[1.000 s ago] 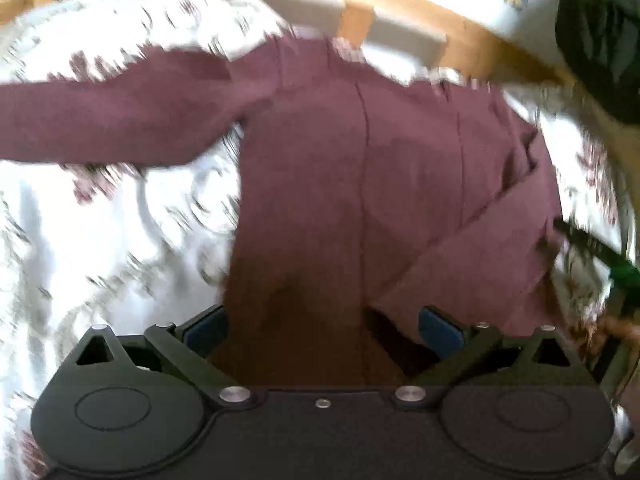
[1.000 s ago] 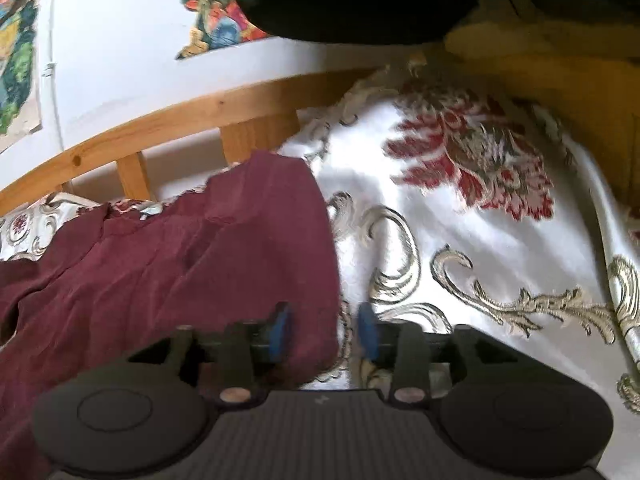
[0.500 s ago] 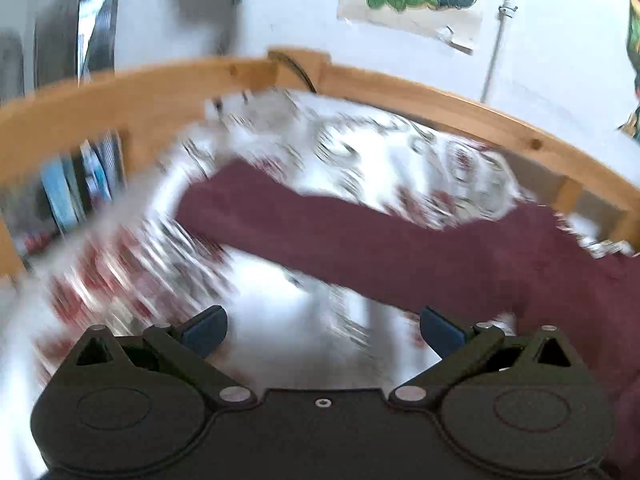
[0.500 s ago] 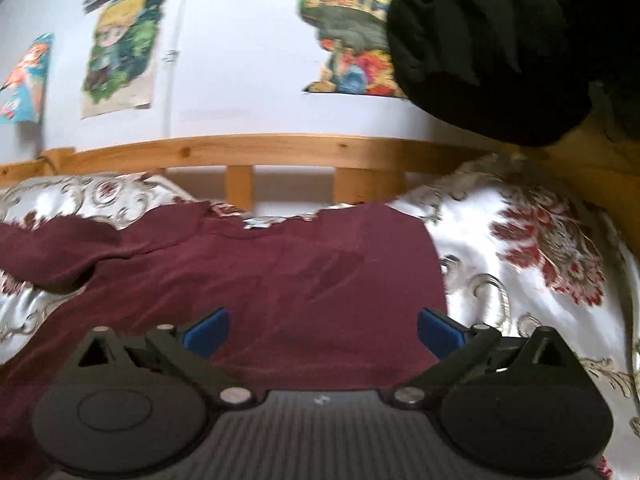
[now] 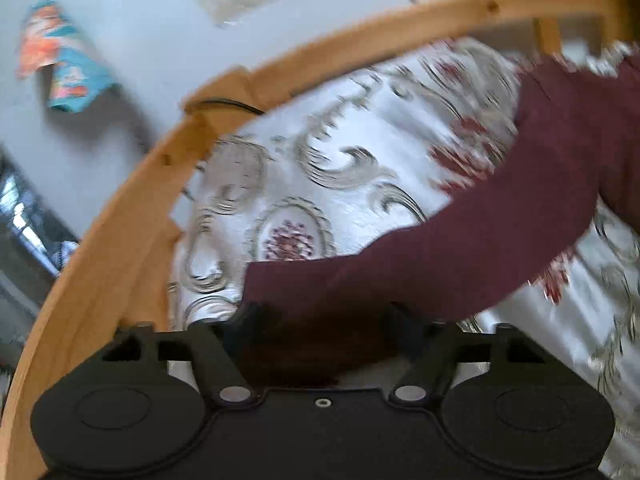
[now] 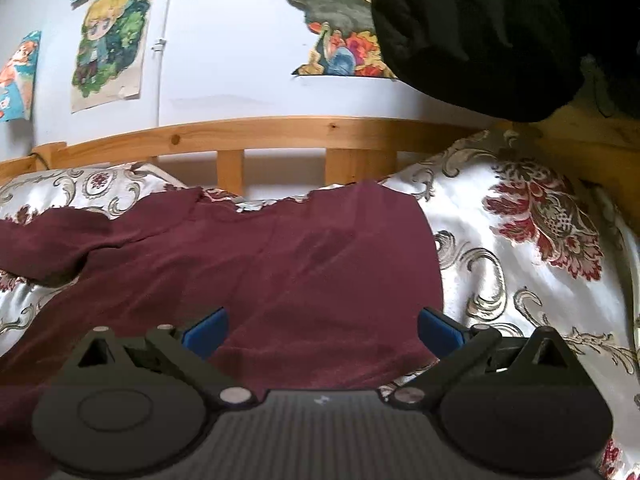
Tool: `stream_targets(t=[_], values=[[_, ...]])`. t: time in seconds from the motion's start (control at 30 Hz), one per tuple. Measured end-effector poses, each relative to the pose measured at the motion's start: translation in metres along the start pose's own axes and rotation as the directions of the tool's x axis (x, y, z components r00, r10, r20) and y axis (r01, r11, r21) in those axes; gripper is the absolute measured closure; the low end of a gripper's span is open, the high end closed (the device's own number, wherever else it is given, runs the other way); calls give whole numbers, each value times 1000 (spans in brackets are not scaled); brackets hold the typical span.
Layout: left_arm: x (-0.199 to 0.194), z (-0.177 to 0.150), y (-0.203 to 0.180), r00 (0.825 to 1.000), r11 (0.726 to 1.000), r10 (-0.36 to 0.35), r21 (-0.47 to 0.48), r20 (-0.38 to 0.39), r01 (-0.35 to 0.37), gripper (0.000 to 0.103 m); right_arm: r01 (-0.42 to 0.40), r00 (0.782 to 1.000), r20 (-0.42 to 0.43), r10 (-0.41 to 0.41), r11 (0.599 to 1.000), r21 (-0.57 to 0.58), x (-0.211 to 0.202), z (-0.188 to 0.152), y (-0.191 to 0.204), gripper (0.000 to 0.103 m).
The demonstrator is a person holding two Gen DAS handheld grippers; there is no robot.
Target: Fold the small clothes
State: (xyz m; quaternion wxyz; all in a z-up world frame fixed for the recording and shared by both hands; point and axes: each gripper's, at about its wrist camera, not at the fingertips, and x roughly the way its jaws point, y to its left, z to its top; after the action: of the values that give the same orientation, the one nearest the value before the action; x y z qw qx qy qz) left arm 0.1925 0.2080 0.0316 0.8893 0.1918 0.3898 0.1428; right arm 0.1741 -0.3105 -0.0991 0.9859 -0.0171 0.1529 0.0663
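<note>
Top: a maroon long-sleeved top lies spread on the bedspread, its body flat, its neckline toward the wooden rail.
Sleeve: one sleeve stretches out across the bedspread toward the corner of the bed frame; its cuff end lies between the left gripper's fingers.
Left gripper: the left gripper sits low over the cuff, its fingers spread wide on either side of the cloth. The view is blurred and dark there, so I cannot tell whether the cloth is touched; nothing looks clamped.
Right gripper: the right gripper hangs over the top's body near its right edge, blue pads far apart, holding nothing.
Bedspread: white satin with grey scrolls and red flowers.
Wall: posters hang above the rail; a dark bundle of cloth shows at the upper right in the right wrist view.
</note>
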Motion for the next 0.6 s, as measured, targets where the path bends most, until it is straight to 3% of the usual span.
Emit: stream_targets(t=[0.1,0.2,0.27,0.47,0.53,0.6], values=[[3,7,-4,998,995,-49,88,-33,52,45,3,1000,4,-3,1000,-1,-2,0,-1,0],[8,15,-3,993,994,-71,75,-99,78,71,2,1000,17,-2,1000,-12,-5,2,1,0],[7,23,-1,989,997,-71,27,-131,75,97,-1,1000,30,1,1000,-18,-7,3,2,0],[-29,49,7,972,987,-156,-63,-177,147,102,-3,997,76,5,999,-35,-17,11,5,0],[-48,58,10,957,968,-228,-151,-181,202,102,-7,996,88,9,1000,-29,-22,14,4,0],[-63,64,13,927,928,-312,-276,-207,250,102,-16,995,99,18,1000,-16,-26,18,3,0]])
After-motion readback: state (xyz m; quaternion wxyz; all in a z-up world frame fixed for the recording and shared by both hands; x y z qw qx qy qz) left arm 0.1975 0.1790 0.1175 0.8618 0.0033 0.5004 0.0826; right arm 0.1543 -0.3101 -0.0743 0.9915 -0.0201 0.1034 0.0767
